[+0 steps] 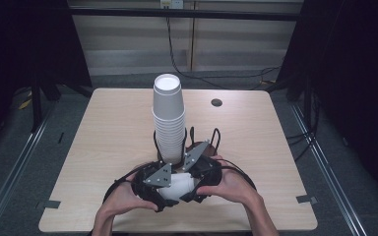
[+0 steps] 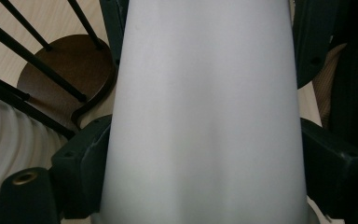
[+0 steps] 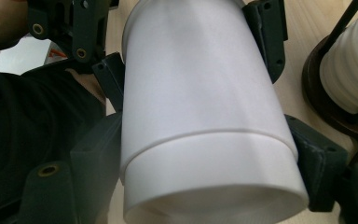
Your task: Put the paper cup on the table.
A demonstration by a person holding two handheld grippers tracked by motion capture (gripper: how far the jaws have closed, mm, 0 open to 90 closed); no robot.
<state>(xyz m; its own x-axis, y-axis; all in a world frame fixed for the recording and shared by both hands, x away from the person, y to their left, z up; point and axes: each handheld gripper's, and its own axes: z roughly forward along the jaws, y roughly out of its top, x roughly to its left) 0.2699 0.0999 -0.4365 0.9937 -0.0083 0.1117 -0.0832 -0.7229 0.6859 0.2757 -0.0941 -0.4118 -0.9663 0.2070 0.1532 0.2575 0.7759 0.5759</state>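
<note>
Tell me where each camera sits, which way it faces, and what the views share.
High view: above the person's side, looking forward and down on the table; both hands, both grippers and the cup stack show.
Left gripper view: rides the left gripper, looking along its jaws at the cup between them.
Right gripper view: rides the right gripper, looking along its jaws at the cup, with the left gripper beyond.
Shared: cup, stack and its brown holder base.

Matt white paper cup, pale wood-grain table
</note>
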